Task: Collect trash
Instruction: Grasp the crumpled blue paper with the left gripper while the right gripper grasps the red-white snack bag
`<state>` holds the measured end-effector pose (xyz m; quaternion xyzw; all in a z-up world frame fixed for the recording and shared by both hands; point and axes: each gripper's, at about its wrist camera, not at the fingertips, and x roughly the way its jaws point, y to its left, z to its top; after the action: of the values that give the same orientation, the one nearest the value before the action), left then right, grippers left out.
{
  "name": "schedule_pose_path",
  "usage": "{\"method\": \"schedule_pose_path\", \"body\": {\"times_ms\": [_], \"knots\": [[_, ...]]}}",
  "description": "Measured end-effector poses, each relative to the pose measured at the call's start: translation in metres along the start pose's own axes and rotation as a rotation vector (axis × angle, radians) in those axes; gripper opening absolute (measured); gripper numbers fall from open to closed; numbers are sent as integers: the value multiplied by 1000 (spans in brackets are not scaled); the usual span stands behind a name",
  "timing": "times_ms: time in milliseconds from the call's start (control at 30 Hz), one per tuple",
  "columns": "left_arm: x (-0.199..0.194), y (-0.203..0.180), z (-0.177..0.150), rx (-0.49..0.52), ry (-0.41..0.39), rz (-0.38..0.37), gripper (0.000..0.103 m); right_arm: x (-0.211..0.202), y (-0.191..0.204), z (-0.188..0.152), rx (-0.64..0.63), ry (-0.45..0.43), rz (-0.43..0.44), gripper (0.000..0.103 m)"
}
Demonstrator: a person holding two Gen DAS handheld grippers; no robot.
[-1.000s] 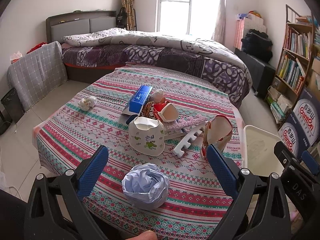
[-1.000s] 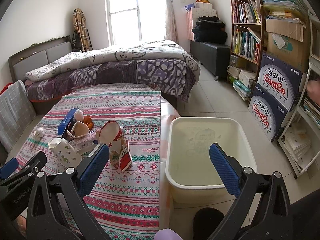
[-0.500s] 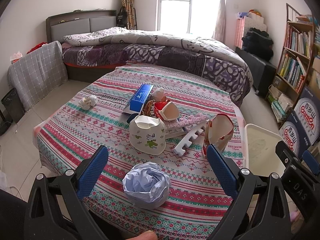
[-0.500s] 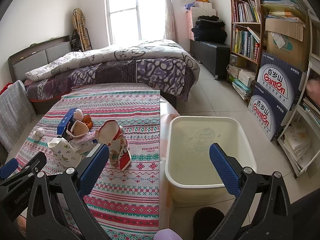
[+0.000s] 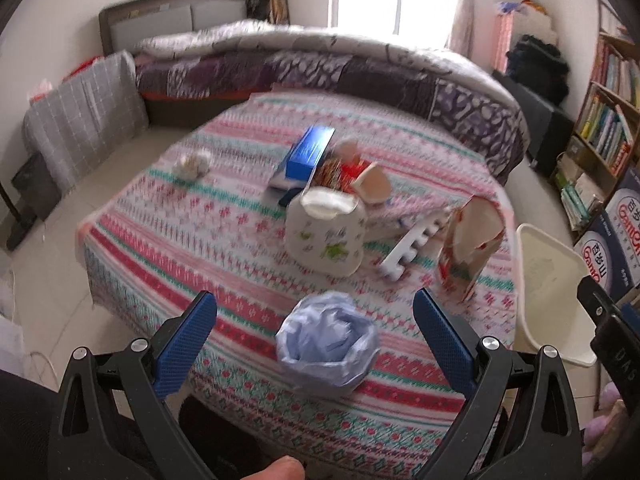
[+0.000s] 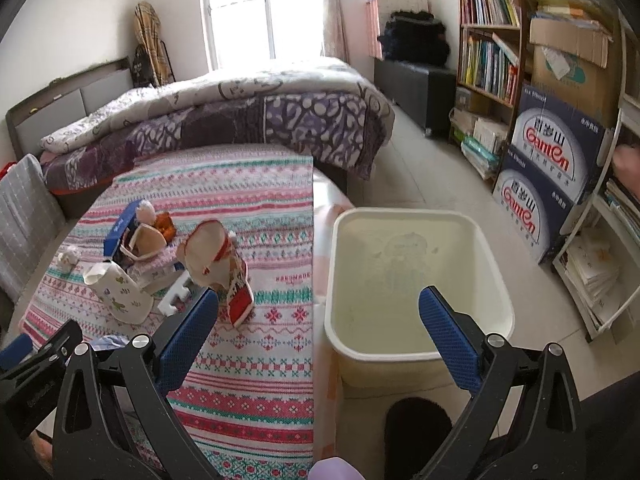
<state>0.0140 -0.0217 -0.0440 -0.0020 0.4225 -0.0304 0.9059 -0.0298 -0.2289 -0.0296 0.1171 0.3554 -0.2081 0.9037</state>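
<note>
Trash lies scattered on the counter (image 5: 168,248), which is draped in a red, pink and teal striped patterned cloth, with a cream plastic rectangular bin (image 6: 416,280) standing on the floor just beside its right edge. Largest of the litter is a white paper bag printed with green figures (image 5: 324,236), upright near the middle. Just right of it a torn red-and-white carton (image 5: 468,248) stands open, with a white notched foam strip (image 5: 416,240) lying between the two. Nearest the left gripper (image 5: 316,332), whose blue-padded jaws are spread wide, sits a crumpled pale blue plastic bag (image 5: 326,344), between the fingers in view but untouched. Behind the paper bag lies a blue flat box (image 5: 310,152). The right gripper (image 6: 320,328) hangs wide apart and empty over the counter edge and bin.
</note>
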Motion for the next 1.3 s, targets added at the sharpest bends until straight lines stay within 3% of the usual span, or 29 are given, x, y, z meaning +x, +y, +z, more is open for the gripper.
{"method": "schedule_pose_path", "body": {"times_ms": [200,600,933,1033,1100,1300], "knots": [[19,1,-5,-10,98,-4,96,7,5,-3,-19,57,-14,96],[44,-4,-13,18,207,23,96,17,6,-1,-16,113,-7,96],[48,-6,-15,26,219,21,94,15,8,1,-32,86,0,96],[49,-6,-15,28,212,15,83,14,9,0,-41,84,3,96],[52,-7,-15,32,218,-4,65,15,9,0,-44,89,4,96],[50,-6,-15,20,207,-39,51,16,9,-1,-37,90,4,96]]}}
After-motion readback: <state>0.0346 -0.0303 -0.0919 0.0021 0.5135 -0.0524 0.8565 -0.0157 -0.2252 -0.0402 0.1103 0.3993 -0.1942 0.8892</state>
